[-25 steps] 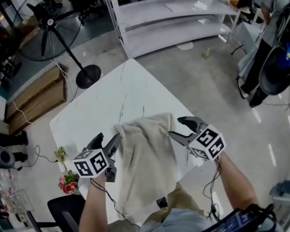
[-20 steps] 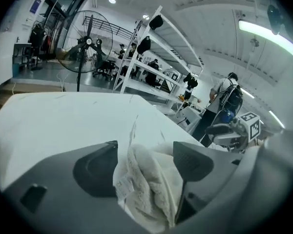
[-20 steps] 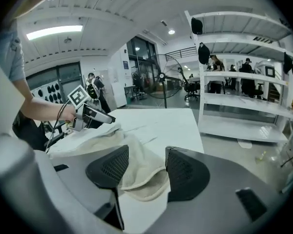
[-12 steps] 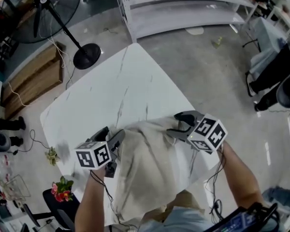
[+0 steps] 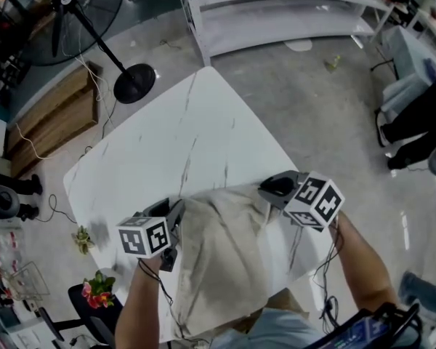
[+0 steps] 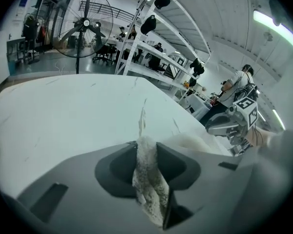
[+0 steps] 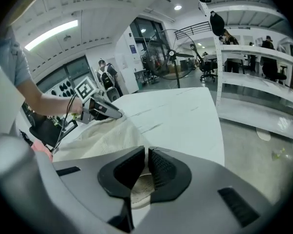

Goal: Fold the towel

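Count: one towel (image 5: 225,249), one table (image 5: 167,151), two grippers. One standing fan (image 5: 73,6) is on the floor beyond the table.

Towel position: spread on the near part of the white table. Its near end hangs over the table edge toward the person.

Left gripper (image 6: 147,152): jaws have just been closing and now pinch a thick bunch of towel at its far left corner. Right gripper (image 7: 145,167): jaws have just been closing, nearly together, with a thin edge of the far right corner nipped between the pads.

Handling, judged: light, soft and limp terry cloth. It won't hold a shape and sags between the two holds. The pile gives good friction, so slip is unlikely. It isn't fragile. The corners are the right places to hold. The thin right-hand bite looks the less secure of the two.
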The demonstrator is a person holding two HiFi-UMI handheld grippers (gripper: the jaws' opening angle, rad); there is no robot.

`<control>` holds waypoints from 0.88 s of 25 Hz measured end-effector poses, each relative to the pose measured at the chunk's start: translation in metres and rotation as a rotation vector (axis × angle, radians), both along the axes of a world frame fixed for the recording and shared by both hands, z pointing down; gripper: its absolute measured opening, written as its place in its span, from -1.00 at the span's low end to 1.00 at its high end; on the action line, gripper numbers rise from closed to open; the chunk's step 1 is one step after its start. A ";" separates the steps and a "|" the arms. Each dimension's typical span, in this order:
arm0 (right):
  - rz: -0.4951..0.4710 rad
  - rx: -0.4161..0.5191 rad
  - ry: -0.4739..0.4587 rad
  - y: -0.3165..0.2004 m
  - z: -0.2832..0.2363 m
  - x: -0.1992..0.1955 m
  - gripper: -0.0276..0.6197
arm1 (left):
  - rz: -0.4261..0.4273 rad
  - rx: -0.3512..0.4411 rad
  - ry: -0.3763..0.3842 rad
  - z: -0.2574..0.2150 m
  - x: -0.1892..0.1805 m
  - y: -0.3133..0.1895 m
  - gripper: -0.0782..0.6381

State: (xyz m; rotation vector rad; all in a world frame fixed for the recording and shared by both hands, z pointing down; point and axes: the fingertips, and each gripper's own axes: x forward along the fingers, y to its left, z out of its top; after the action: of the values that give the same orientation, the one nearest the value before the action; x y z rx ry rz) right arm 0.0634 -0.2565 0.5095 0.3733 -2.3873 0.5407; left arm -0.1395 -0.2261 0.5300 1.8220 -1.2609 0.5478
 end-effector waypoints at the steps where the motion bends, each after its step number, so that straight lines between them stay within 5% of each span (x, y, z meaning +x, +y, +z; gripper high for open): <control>1: 0.009 -0.003 -0.013 -0.002 -0.004 0.001 -0.77 | -0.005 0.012 -0.011 -0.002 -0.002 -0.001 -0.46; 5: -0.003 -0.027 -0.006 -0.002 -0.005 0.006 -0.27 | -0.010 0.024 -0.004 -0.003 -0.010 -0.001 -0.09; 10: -0.053 -0.088 0.045 0.006 0.012 0.002 -0.25 | 0.001 0.009 0.016 0.002 -0.013 -0.003 -0.02; 14: -0.075 -0.085 0.096 0.007 0.022 -0.001 -0.72 | 0.047 -0.011 0.013 0.007 -0.005 -0.005 -0.46; 22: -0.051 0.016 0.043 0.002 -0.021 -0.009 -0.77 | 0.115 0.176 -0.006 -0.051 -0.008 -0.012 -0.55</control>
State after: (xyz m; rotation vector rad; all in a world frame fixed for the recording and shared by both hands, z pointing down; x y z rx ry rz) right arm 0.0542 -0.2542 0.4888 0.3270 -2.3538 0.4861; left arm -0.1475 -0.2380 0.4790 2.0501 -1.2474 0.5190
